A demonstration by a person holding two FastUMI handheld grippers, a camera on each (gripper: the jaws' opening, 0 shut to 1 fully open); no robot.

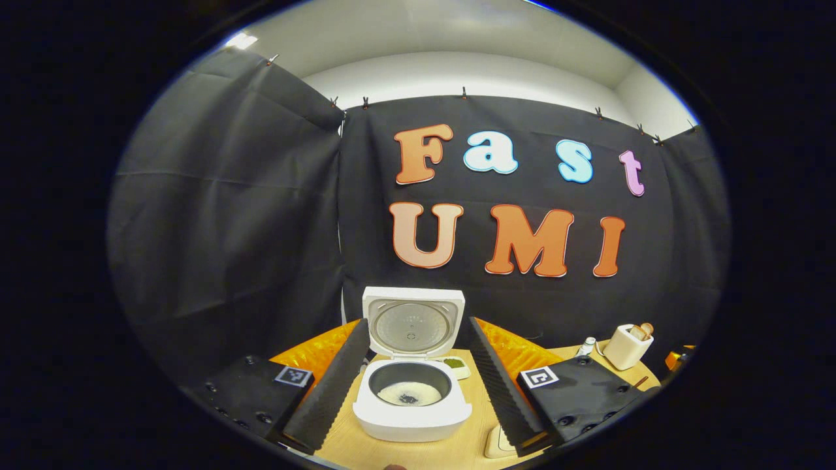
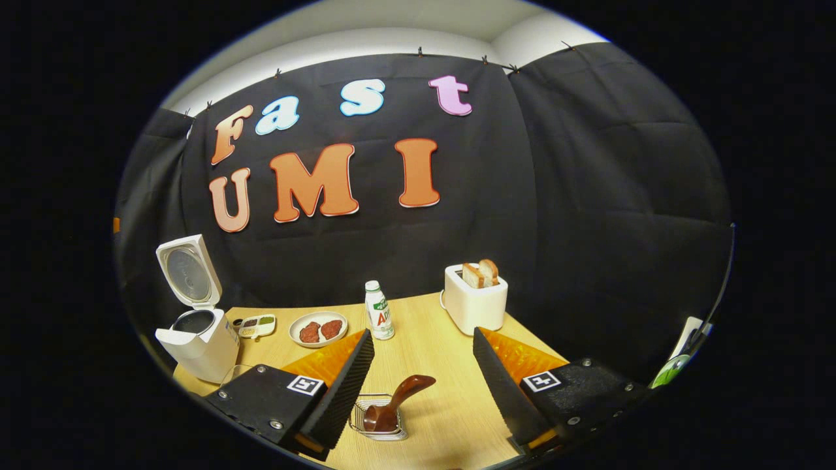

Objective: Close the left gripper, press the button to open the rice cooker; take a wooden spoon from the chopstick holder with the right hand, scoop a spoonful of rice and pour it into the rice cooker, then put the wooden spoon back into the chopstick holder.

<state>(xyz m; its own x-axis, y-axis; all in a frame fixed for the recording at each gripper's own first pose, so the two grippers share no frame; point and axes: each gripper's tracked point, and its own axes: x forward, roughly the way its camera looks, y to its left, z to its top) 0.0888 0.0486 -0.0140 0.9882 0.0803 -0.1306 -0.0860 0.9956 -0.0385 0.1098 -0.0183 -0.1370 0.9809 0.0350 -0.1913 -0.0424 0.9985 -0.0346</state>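
Left gripper (image 1: 413, 385), jaws spread wide and empty, frames the rice cooker (image 1: 412, 398), lid up, rice in its pot. Right gripper (image 2: 422, 385), jaws likewise spread, brackets the wooden spoon (image 2: 395, 403) standing tilted in the wire chopstick holder (image 2: 379, 418). Right gripper view adds toaster (image 2: 475, 297), plate of meat (image 2: 319, 328), bottle (image 2: 378, 310).

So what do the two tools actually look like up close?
Both look alike. The left tool and the right tool each have two long wedge-shaped fingers with ribbed inner faces, mounted on black blocks with visible screws. Each block carries a square black-and-white marker, and orange housing sits behind the fingers.
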